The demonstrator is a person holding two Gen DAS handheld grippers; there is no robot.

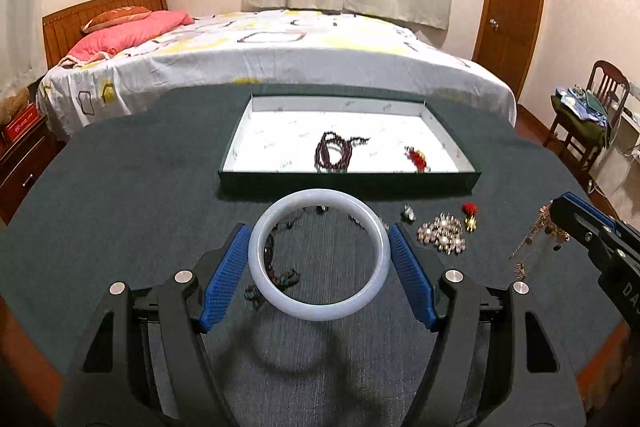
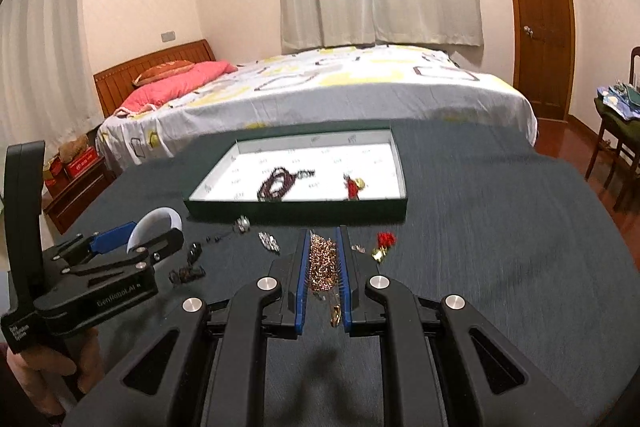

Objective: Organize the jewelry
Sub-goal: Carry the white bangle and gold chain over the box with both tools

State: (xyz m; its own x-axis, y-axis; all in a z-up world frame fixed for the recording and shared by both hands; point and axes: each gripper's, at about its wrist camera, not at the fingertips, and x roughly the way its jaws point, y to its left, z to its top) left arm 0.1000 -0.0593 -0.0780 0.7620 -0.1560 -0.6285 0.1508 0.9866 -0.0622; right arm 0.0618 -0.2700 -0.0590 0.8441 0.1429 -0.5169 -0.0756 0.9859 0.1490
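My left gripper (image 1: 319,227) is shut on a pale jade bangle (image 1: 318,311) and holds it above the dark table, its shadow below. The bangle also shows in the right wrist view (image 2: 154,221). My right gripper (image 2: 323,233) is shut on a coppery chain necklace (image 2: 322,263), which dangles between the blue pads. In the left wrist view it (image 1: 560,209) sits at the right with the chain (image 1: 536,231) hanging. The white-lined tray (image 1: 256,131) ahead holds a dark red bead bracelet (image 1: 334,155) and a red ornament (image 1: 418,159).
Loose pieces lie on the table: a pearl brooch (image 1: 442,237), a red flower earring (image 1: 470,215), a small silver piece (image 1: 409,213), dark bead strands (image 1: 276,269). A bed (image 1: 280,55) stands beyond the table. A chair (image 1: 588,115) is at the right.
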